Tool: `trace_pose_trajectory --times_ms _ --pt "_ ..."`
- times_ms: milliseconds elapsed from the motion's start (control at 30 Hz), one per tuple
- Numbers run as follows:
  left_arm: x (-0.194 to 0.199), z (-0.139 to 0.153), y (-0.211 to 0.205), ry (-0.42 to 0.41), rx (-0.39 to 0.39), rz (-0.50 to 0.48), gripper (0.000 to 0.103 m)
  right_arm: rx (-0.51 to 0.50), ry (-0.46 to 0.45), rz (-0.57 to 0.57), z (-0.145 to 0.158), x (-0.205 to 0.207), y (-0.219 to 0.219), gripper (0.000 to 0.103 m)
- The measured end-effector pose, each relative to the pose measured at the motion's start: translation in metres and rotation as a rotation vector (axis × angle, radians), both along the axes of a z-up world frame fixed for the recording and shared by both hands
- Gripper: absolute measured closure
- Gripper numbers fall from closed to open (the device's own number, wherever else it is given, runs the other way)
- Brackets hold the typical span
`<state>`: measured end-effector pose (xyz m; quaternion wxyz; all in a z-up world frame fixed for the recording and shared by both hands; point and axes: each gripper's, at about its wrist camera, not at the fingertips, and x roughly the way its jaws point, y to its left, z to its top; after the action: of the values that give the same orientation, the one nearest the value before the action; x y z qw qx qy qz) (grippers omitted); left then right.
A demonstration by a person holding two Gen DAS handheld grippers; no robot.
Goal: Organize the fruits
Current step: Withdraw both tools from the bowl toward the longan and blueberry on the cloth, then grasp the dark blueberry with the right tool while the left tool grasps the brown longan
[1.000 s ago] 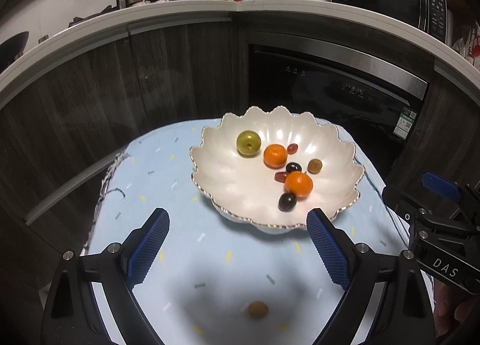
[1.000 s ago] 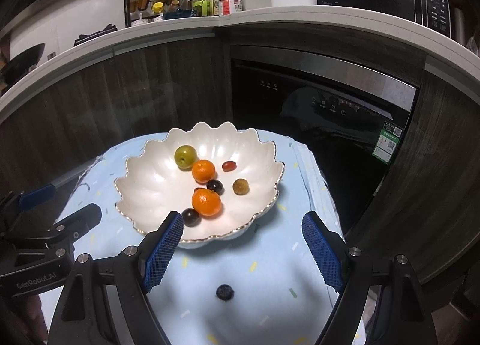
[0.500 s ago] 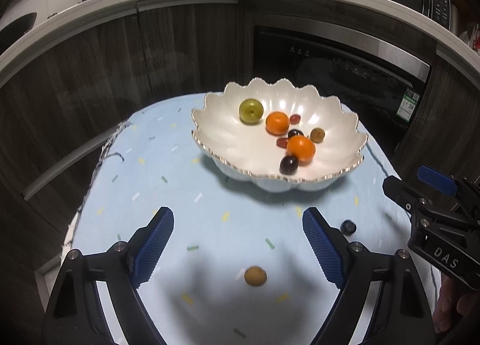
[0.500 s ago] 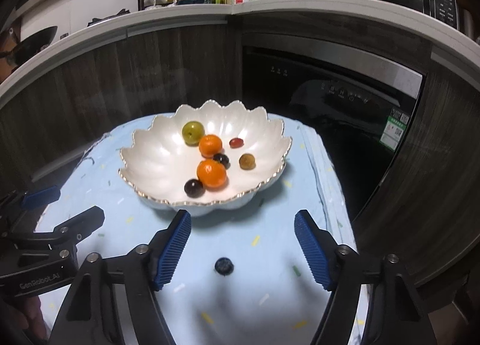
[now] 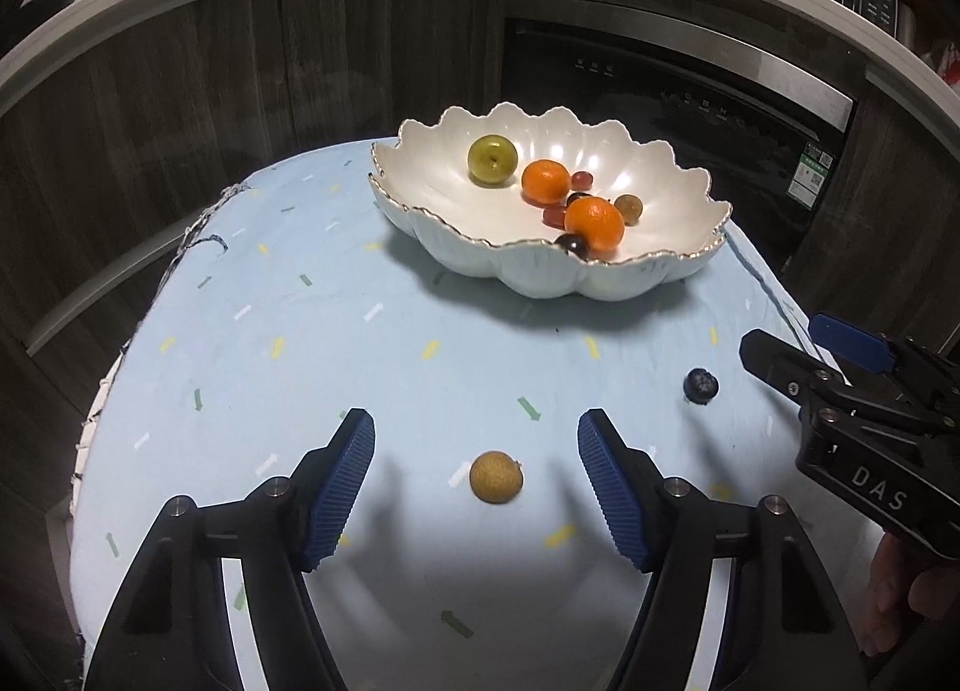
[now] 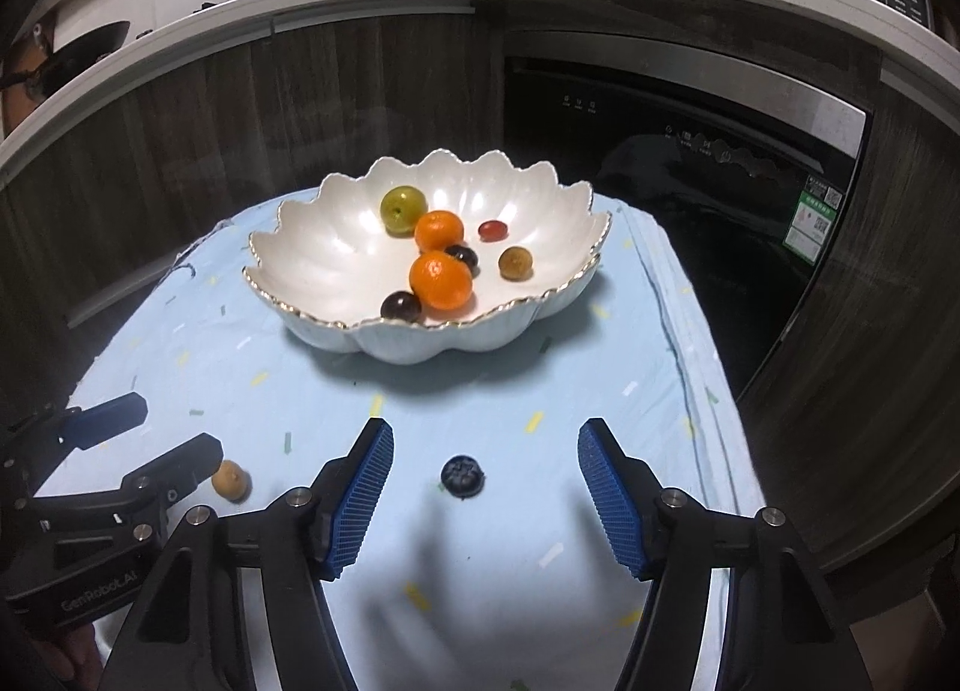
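Fruit awaits collection: a brown longan [image 5: 495,477] sits between the left gripper [image 5: 476,481]'s narrowing, still-open jaws, a blueberry [image 6: 462,475] lower-centre between the right gripper [image 6: 485,481]'s; gentle, centred closing advised

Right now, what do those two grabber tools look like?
Both look alike. The left tool has two black angled arms with silver screws, each ending in a ribbed blue pad. The right tool is built the same way. Seen from the side, the right one's black body reads "DAS" in white letters, and the left one's reads "GenRobot.AI".
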<state>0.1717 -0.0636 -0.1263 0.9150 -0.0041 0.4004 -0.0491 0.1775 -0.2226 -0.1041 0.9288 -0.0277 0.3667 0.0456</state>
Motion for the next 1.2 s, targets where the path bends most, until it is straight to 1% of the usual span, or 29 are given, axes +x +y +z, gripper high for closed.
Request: trace_pose_trajectory --times_ms 167,233,400,567,633,700,800,900,1000,1167,1200 --pt "0.0 -0.011 -0.002 0.017 0.001 0.0 0.041 0.004 0.009 -0.007 -0.011 -0.001 0.0 0.038" --pt "-0.001 -0.013 -0.003 0.013 0.001 -0.001 0.043 0.006 0.011 -0.011 -0.014 0.0 0.0 0.039" --pt "-0.002 -0.018 -0.005 0.003 0.015 -0.004 0.044 -0.001 0.019 -0.013 -0.021 0.002 0.0 0.042" --pt "-0.002 -0.029 -0.003 0.033 0.002 0.006 0.055 -0.012 0.033 -0.007 -0.029 0.005 0.002 0.048" --pt "-0.002 -0.031 -0.003 0.033 -0.005 0.001 0.056 -0.02 0.03 -0.004 -0.03 0.005 0.004 0.049" --pt "-0.002 -0.033 -0.004 0.031 -0.012 -0.005 0.06 -0.028 0.027 -0.001 -0.031 0.007 0.005 0.049" --pt "-0.001 -0.036 -0.005 0.042 -0.019 -0.015 0.061 -0.031 0.031 0.002 -0.033 0.009 0.005 0.053" --pt "0.0 -0.04 -0.005 0.058 -0.029 -0.017 0.063 -0.025 0.04 0.007 -0.035 0.012 0.005 0.053" --pt "0.001 -0.04 -0.005 0.053 -0.029 -0.014 0.064 -0.022 0.053 0.013 -0.038 0.014 0.006 0.058" --pt "0.002 -0.042 -0.006 0.043 -0.023 -0.017 0.067 -0.019 0.072 0.015 -0.044 0.019 0.007 0.06" --pt "0.002 -0.042 -0.006 0.042 -0.023 -0.018 0.067 -0.018 0.075 0.015 -0.046 0.019 0.007 0.062"
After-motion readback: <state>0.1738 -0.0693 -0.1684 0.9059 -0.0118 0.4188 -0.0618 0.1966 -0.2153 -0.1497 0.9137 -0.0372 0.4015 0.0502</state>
